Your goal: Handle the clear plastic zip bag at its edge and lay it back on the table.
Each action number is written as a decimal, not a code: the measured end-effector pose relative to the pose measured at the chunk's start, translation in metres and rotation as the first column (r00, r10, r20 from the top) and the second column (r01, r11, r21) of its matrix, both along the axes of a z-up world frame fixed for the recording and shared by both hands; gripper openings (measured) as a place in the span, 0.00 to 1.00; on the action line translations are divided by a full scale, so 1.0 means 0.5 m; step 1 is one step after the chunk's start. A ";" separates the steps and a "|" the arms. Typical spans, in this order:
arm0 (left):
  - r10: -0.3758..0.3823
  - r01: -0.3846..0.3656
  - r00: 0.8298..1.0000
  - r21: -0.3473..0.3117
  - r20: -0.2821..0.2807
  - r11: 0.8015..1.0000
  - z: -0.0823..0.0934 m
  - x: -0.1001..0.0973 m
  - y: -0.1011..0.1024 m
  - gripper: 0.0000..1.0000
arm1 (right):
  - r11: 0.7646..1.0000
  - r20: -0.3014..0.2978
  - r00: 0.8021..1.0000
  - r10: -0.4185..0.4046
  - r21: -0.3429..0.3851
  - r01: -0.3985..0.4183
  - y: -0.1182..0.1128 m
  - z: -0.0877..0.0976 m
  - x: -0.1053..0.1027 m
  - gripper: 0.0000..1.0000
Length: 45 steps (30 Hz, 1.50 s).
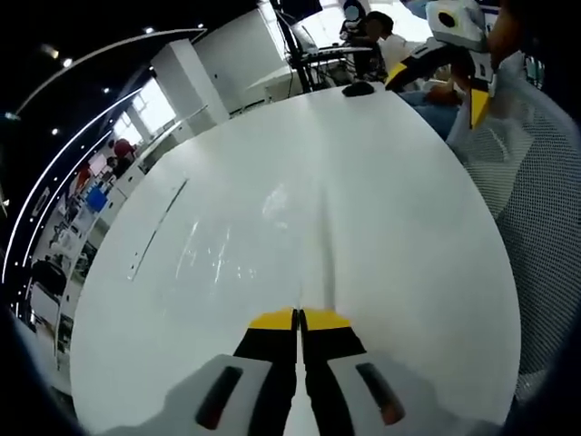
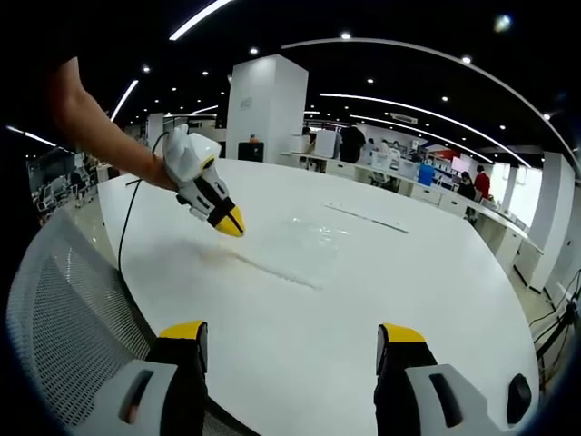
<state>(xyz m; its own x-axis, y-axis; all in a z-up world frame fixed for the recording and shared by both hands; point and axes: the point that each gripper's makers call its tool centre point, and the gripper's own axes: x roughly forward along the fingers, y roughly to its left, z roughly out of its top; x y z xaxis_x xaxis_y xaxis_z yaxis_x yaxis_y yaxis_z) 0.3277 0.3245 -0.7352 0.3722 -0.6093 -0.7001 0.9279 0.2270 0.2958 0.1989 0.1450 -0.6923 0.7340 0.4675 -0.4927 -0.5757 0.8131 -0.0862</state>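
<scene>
Clear plastic zip bag (image 1: 245, 241) lies flat on the white counter (image 1: 408, 263), barely readable: faint glare and creases in the left gripper view, from centre out toward 10 o'clock. Its near edge runs as a thin line straight up from the left claw (image 1: 299, 319) at 6 o'clock. Left claw jaws are pressed together, yellow tips touching, at that edge line; likely pinching the bag edge, but the film is too thin to confirm.

Right gripper view: the bag (image 2: 318, 238) shows as a shimmer just above centre, its edge a dark thin line running toward 10 o'clock to the left claw (image 2: 229, 221), which comes in from 9–10 o'clock, held by a person's arm (image 2: 91, 127), tips down at the counter (image 2: 436, 272).

Right claw (image 2: 295, 350) at 6 o'clock: jaws wide apart, nothing between them, over the counter's near rim, well apart from the bag.

Mesh chair back (image 2: 64, 309) at 8 o'clock in the right gripper view. Right claw (image 1: 467, 68) shows at 1 o'clock in the left gripper view, off the counter's far edge.
</scene>
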 end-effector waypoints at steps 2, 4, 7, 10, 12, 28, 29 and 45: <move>0.001 -0.001 1.000 -0.014 -0.017 1.000 0.006 -0.006 -0.004 0.00 | 1.000 0.001 1.000 -0.002 0.001 0.002 -0.001 0.000 0.000 0.76; -0.005 0.005 1.000 -0.014 -0.019 1.000 0.010 -0.011 -0.007 0.00 | 1.000 0.002 1.000 -0.004 0.003 0.004 -0.002 0.000 0.001 0.76; 0.000 -0.001 1.000 -0.024 -0.029 1.000 0.018 -0.015 -0.010 0.00 | 1.000 0.000 1.000 0.000 0.001 0.000 -0.001 -0.001 0.001 0.76; 0.006 -0.007 0.999 -0.029 -0.042 1.000 0.021 -0.021 -0.009 0.00 | 1.000 -0.002 1.000 0.003 0.000 -0.003 0.000 -0.001 0.002 0.76; 0.012 -0.014 0.999 -0.031 -0.048 0.999 0.024 -0.026 -0.008 0.00 | 1.000 -0.002 1.000 0.003 0.000 -0.003 0.000 -0.001 0.002 0.76; 0.026 -0.028 0.997 -0.037 -0.069 0.999 0.046 -0.069 0.011 0.00 | 1.000 0.002 1.000 0.012 0.005 -0.012 0.001 0.005 0.002 0.76; 0.024 -0.027 0.997 -0.038 -0.072 0.999 0.048 -0.071 0.011 0.00 | 1.000 0.004 1.000 0.013 0.005 -0.013 0.002 0.006 0.002 0.76; -0.018 0.015 0.997 -0.037 -0.077 0.999 0.070 -0.103 0.005 0.00 | 0.995 0.057 0.995 0.087 -0.050 -0.084 0.022 0.040 0.016 0.71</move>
<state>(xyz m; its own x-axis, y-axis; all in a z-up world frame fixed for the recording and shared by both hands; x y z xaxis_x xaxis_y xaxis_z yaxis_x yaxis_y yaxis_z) 0.2761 0.3269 -0.7002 0.3072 -0.6403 -0.7040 0.9515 0.2204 0.2147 0.2069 0.1562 -0.6722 0.7207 0.5068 -0.4731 -0.6358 0.7552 -0.1596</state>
